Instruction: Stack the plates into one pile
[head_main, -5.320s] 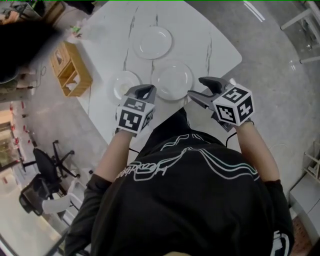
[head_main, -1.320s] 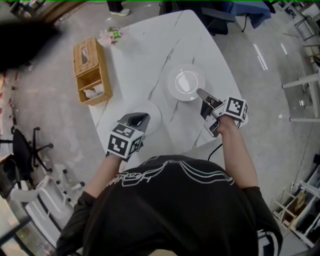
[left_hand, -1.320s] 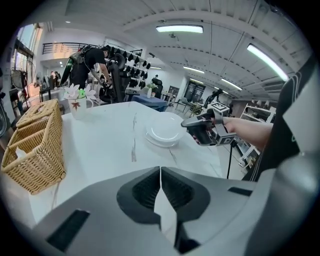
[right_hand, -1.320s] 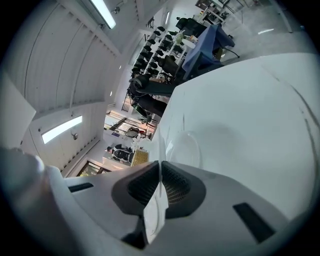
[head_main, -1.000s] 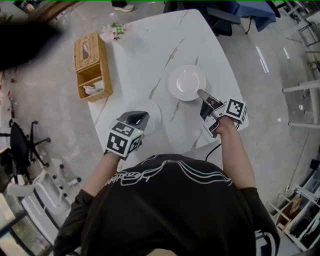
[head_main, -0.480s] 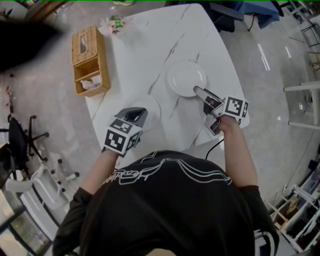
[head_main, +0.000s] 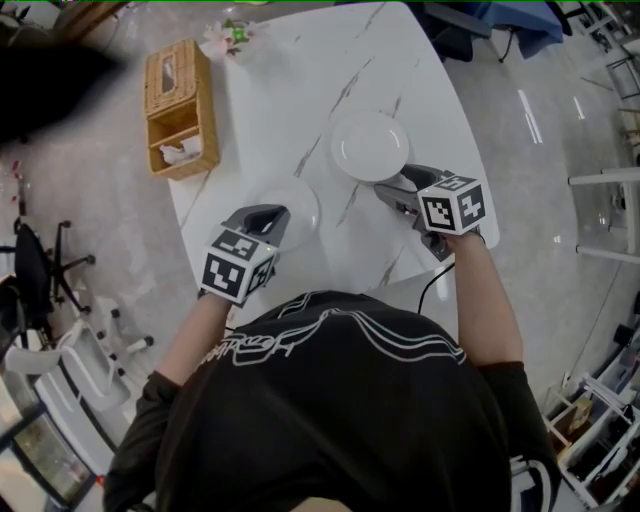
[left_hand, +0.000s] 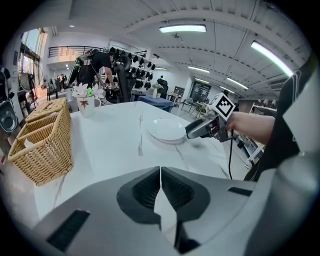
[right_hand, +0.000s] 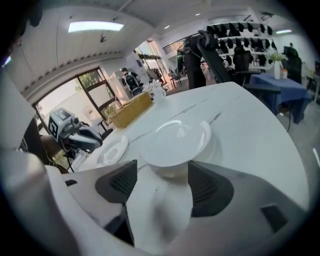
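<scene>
Two white plates lie stacked as a pile (head_main: 368, 146) (left_hand: 167, 130) (right_hand: 175, 140) at the table's far right. A single smaller white plate (head_main: 292, 207) (right_hand: 112, 150) lies near the front left. My right gripper (head_main: 390, 190) (right_hand: 162, 167) (left_hand: 202, 128) sits just short of the pile's near rim, marker cube up. Its jaws are opening wide, and its pads touch nothing. My left gripper (head_main: 265, 217) (left_hand: 160, 169) (right_hand: 75, 135) hovers at the single plate's near-left rim with its jaws shut and nothing between them. That plate is hidden in the left gripper view.
A wicker basket (head_main: 178, 110) (left_hand: 42, 142) stands at the white marble table's (head_main: 290, 90) left edge, with a small flower pot (head_main: 228, 38) behind it. An office chair (head_main: 40, 285) and a white shelf stand on the floor at left. People and chairs fill the room's background.
My right gripper has rolled from lying on its side to cube-up, opened its jaws from shut and shifted slightly toward the pile's near rim. My left gripper has stayed by the single plate.
</scene>
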